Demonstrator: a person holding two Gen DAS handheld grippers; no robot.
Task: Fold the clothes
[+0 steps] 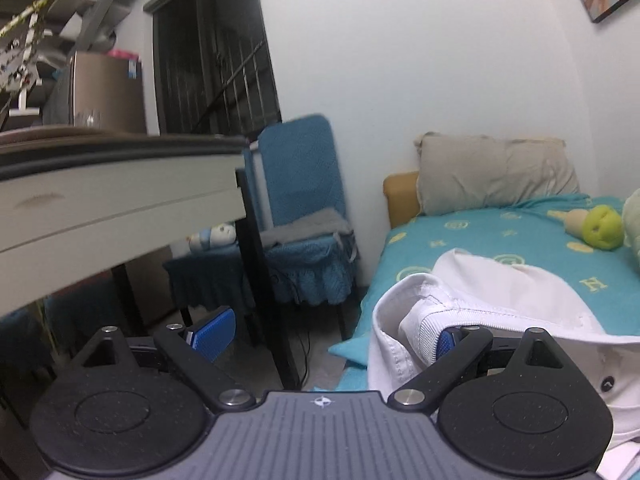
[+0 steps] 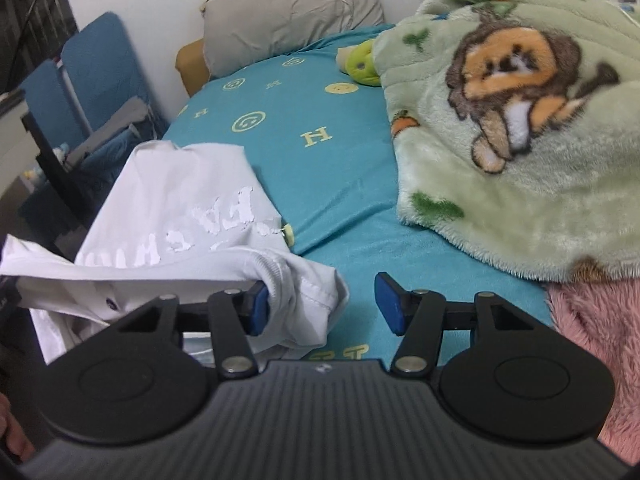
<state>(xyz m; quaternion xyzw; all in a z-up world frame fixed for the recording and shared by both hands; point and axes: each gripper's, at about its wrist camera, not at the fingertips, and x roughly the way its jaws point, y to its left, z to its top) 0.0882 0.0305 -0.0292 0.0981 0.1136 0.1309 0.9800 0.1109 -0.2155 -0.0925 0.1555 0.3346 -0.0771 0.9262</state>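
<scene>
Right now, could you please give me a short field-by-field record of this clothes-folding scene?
surface: bed with teal sheet
garment: white shirt, crumpled at the bed's near left edge
left gripper: open, right pad against the shirt's ribbed collar
right gripper: open, left pad touching the shirt's cloth, right pad over bare sheet
nearby: grey pillow, green fleece blanket, green plush toy, blue chair

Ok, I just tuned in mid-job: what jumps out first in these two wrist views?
The white shirt lies crumpled on the near left part of the teal bedsheet, its fabric bunched against the right gripper, whose jaws stand apart. The pale green lion blanket heaps over the bed's right side, above a pink fleece. In the left view, the left gripper is wide open, one finger at the shirt's collar.
</scene>
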